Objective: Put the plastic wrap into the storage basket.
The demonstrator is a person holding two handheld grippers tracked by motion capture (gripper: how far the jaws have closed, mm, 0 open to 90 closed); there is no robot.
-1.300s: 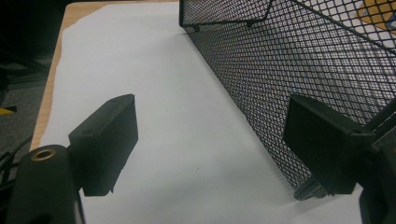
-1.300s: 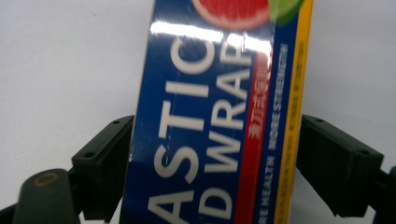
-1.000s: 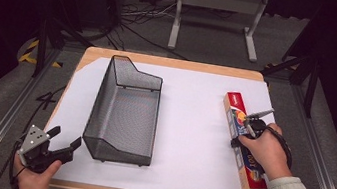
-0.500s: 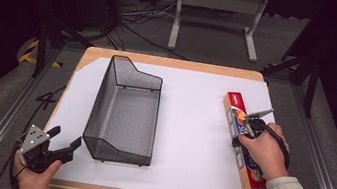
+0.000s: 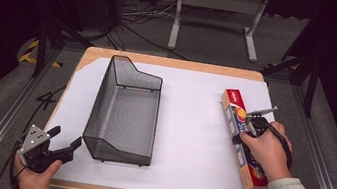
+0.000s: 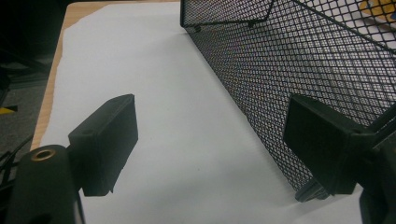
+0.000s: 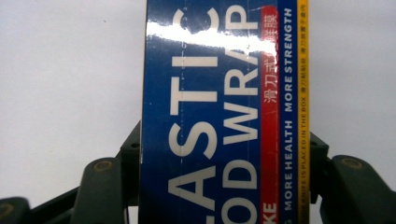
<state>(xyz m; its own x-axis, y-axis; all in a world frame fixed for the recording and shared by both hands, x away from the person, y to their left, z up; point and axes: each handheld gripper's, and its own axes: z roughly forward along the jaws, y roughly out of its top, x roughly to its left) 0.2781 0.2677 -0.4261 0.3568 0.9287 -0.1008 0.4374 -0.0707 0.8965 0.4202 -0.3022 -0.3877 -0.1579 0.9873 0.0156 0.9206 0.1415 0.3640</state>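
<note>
While the right tool sits over the plastic food wrap box on the right side of the desk, the high view shows the box lying flat and lengthwise, well apart from the black wire mesh basket left of centre. The person's right hand covers the box's middle. The left tool rests at the desk's near left corner, just beside the basket's near end, its jaws spread with nothing between them.

From the left tool's view, the 2 black jaws stand wide apart over white paper, with the basket's mesh wall running past the right-hand jaw; it looks close to that jaw, though I cannot tell whether they touch.

From the right tool's view, the box fills the gap between the jaws, which have just been closing on it and now sit against both long edges. I judge this a pinch across the narrow width, taken near mid-length.

To do the lift well, the grip should firm up before any rise, since the glossy carton could slip or its thin walls could buckle. A mid-length hold should keep it level. Carrying it across, it should be lined up with the basket's long axis so it drops in without catching the rim.
</note>
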